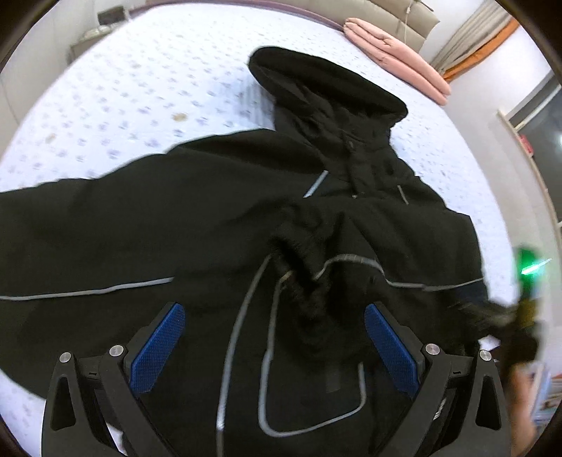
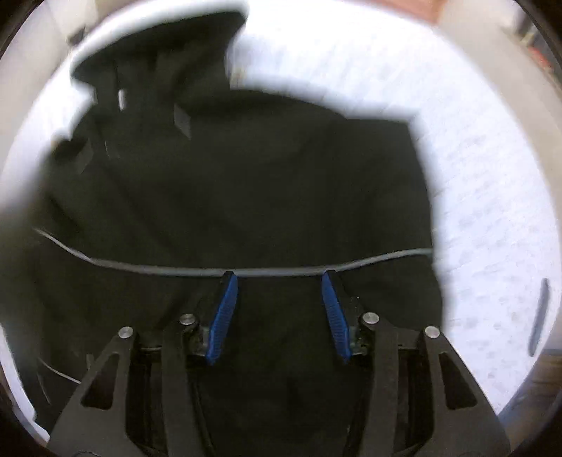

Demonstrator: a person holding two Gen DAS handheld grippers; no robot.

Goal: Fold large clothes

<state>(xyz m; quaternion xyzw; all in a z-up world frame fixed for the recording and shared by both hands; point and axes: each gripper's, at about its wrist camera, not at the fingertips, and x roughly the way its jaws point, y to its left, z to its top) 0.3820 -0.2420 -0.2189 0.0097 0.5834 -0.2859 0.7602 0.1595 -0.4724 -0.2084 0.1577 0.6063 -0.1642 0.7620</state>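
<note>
Black hooded jacket (image 1: 217,218) sprawls across a white bedsheet (image 1: 147,81), bare sheet ringing its edges; left gripper (image 1: 274,316) and right gripper (image 2: 279,277) hover, jaws spread, pinching nothing.

White bedsheet (image 1: 147,88) with small purple print, a few brownish spots on it. Folded pink quilt (image 1: 397,52) at the far edge, against a beige headboard (image 1: 386,14). Grey-and-orange curtain (image 1: 474,38) far right.
</note>
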